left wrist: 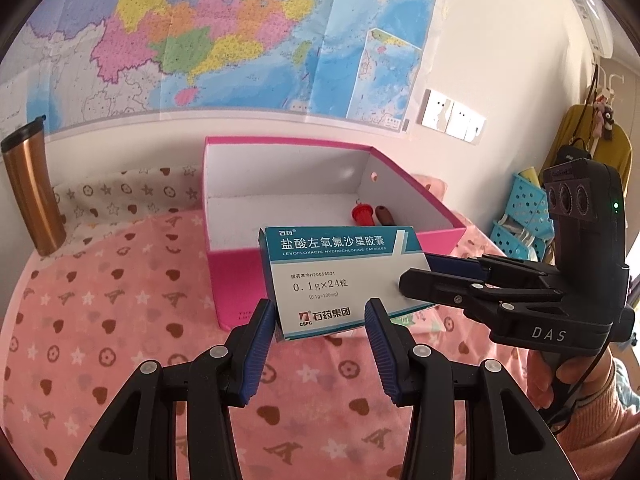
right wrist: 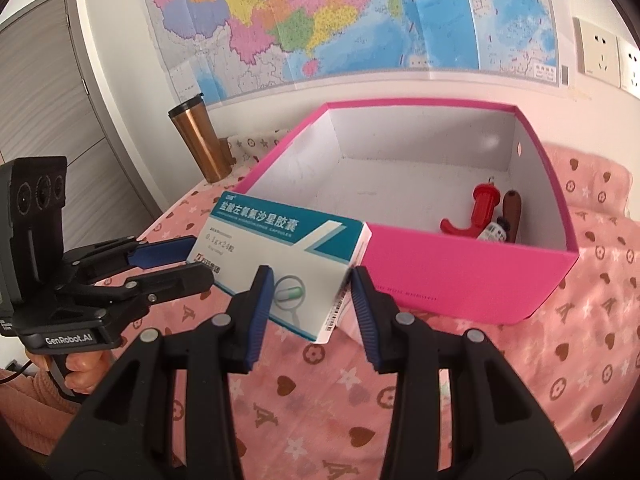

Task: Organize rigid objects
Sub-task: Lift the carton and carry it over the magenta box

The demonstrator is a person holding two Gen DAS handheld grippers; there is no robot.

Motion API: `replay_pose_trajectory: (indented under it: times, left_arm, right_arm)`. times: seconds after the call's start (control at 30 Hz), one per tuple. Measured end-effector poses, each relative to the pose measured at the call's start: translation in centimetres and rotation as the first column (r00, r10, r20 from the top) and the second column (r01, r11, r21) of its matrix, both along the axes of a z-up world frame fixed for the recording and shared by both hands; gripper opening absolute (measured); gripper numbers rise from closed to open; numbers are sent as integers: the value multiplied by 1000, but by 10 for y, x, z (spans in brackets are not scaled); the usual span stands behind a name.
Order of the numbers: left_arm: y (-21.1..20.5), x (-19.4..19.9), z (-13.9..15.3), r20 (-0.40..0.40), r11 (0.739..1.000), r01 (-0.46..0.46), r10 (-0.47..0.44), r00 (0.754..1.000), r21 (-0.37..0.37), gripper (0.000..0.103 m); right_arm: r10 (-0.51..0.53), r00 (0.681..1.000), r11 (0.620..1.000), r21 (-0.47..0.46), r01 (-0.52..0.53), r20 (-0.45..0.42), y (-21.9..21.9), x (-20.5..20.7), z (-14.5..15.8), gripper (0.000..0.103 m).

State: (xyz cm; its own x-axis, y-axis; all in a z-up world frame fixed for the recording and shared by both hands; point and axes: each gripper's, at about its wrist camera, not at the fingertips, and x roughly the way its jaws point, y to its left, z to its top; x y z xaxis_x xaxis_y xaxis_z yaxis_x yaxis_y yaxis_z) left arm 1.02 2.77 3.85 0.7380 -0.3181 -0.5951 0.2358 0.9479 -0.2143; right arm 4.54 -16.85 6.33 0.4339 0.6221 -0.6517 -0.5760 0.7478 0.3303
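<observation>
The medicine carton [right wrist: 280, 256] is held clear of the patterned cloth [right wrist: 460, 400], just in front of the pink box [right wrist: 460, 272] near wall. Its long axis lies parallel to that wall. It is clamped at opposite ends by the left gripper [left wrist: 320, 316] and the right gripper [right wrist: 310, 294]. Both are pitched downward toward the box, neither nearer.

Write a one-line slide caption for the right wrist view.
Both claws, right and left, hold a medicine box raised before the open pink box.
</observation>
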Motion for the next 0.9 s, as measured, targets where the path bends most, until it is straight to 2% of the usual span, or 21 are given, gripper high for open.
replay_pose_trajectory:
  times: [0.33, 0.9]
  left_arm:
    - [2, 13, 10, 25, 1000, -4, 4, 1000, 15, 46]
    - [6, 43, 18, 32, 999, -7, 6, 999, 31, 46]
  right_arm:
    - [-2, 999, 1000, -2, 2, 41, 0, 12, 18, 43]
    - [-13, 998, 1000, 3, 13, 65, 7, 38, 28, 43]
